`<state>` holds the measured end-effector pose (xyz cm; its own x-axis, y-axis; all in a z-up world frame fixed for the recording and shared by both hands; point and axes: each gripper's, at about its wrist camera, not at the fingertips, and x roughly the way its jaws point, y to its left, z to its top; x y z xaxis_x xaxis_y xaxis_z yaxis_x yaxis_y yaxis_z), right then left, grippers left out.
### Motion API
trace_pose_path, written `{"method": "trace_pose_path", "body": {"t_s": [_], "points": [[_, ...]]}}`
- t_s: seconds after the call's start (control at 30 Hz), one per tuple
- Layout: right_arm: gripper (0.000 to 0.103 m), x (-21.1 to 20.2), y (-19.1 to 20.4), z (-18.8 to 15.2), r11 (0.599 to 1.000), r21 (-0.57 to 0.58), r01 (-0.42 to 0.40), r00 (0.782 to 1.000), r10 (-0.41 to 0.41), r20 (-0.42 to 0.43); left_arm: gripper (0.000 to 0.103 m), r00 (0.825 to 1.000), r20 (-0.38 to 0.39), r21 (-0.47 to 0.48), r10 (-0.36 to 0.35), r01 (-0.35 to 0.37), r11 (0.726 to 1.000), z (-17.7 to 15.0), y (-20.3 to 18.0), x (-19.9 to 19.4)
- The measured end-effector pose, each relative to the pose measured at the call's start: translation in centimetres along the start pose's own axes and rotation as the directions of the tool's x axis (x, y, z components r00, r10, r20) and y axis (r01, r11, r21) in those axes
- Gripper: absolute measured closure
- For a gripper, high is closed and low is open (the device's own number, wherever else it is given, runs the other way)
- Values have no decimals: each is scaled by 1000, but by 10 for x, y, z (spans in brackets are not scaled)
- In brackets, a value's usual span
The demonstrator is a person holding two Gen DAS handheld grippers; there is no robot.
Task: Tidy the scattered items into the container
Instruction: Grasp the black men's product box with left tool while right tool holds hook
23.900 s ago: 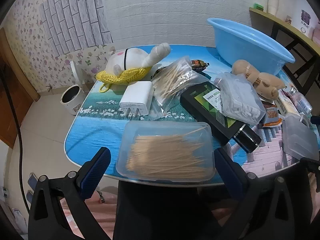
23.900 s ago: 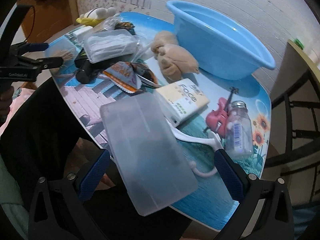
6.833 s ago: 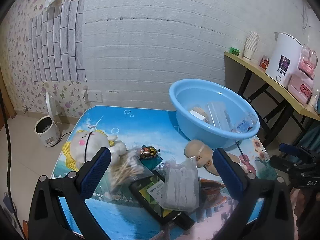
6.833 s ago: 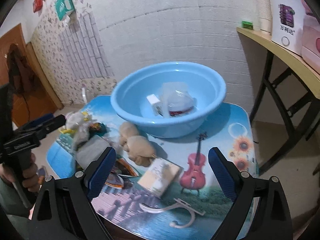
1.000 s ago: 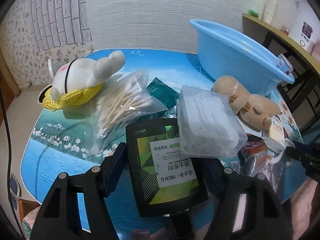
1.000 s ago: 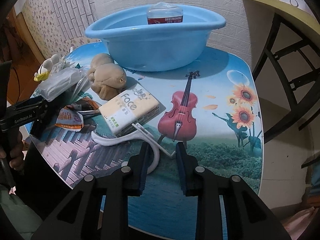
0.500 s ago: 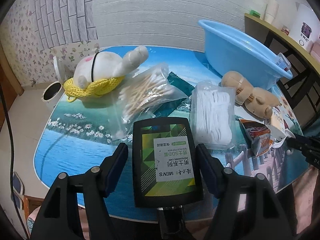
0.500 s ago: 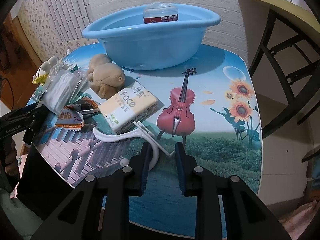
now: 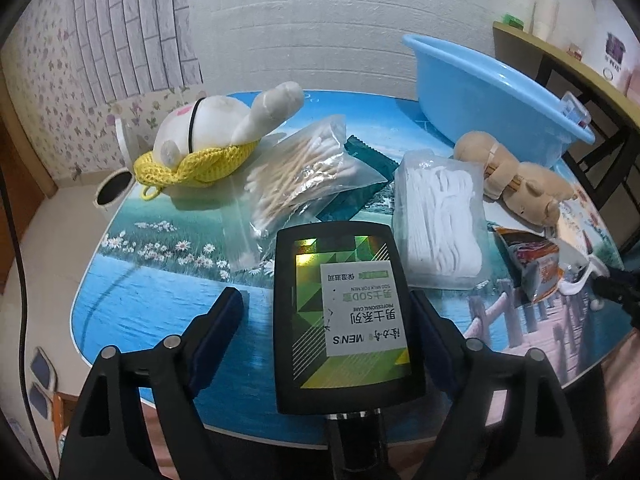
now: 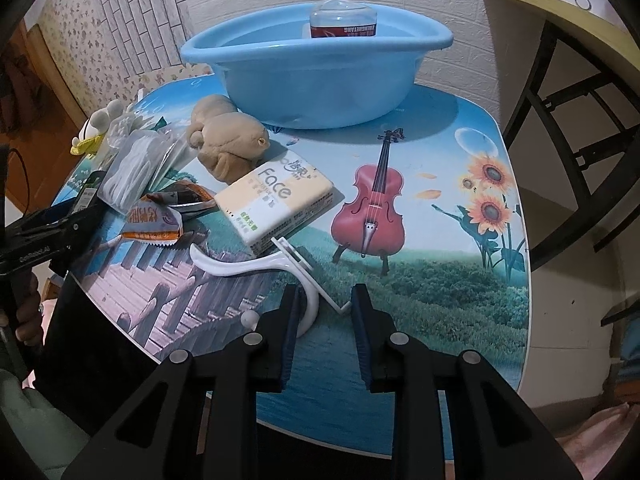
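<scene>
Left gripper [image 9: 326,312]: jaws spread, just been opening; black men's-care tube [image 9: 340,312] lies between them, left pad clear, right pad at its edge. Beyond the tips: floss-pick bag [image 9: 438,216], cotton-swab bag [image 9: 304,168].

Right gripper [image 10: 324,310]: jaws narrow, pinching the white plastic hook [image 10: 276,268]. Ahead: tissue pack [image 10: 276,200], then blue basin [image 10: 316,64] holding a bottle [image 10: 344,20].

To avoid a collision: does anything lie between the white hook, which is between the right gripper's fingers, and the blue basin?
At table level the tissue pack lies between the white hook and the blue basin, close to the hook's plate. Above the pack nothing visible stands in the way; only the basin's wall must be cleared.
</scene>
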<state>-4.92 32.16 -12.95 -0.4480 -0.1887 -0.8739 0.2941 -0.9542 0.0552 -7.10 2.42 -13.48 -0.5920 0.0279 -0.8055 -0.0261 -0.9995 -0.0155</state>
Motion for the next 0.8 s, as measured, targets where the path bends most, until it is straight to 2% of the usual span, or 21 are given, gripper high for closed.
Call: {"method": "trace_pose_path", "body": {"t_s": [0.1, 0.17, 0.2, 0.23, 0.4, 0.6, 0.8], "points": [[75, 0, 2, -1, 1000, -6, 6, 1000, -6, 7, 19, 1000, 9, 0, 3, -3, 1000, 0, 0, 0], [75, 1, 5, 0, 1000, -14, 16, 1000, -16, 12, 24, 1000, 13, 3, -8, 8, 1000, -1, -1, -1], [75, 1, 6, 0, 1000, -18, 17, 1000, -16, 14, 33, 1000, 16, 8, -17, 17, 1000, -1, -2, -2], [80, 1, 6, 0, 1000, -18, 15, 1000, -14, 15, 38, 1000, 19, 16, -21, 20, 1000, -1, -3, -3], [81, -1, 0, 1, 1000, 13, -18, 1000, 18, 10, 39, 999, 7, 21, -39, 39, 999, -2, -2, -5], [81, -13, -6, 6, 999, 39, -27, 999, 26, 44, 39, 997, -24, -31, -73, 72, 997, 0, 7, -11], [81, -30, -5, 17, 999, 36, -39, 995, 35, 95, 39, 997, 1, -42, -79, 79, 996, 6, 10, -26]]}}
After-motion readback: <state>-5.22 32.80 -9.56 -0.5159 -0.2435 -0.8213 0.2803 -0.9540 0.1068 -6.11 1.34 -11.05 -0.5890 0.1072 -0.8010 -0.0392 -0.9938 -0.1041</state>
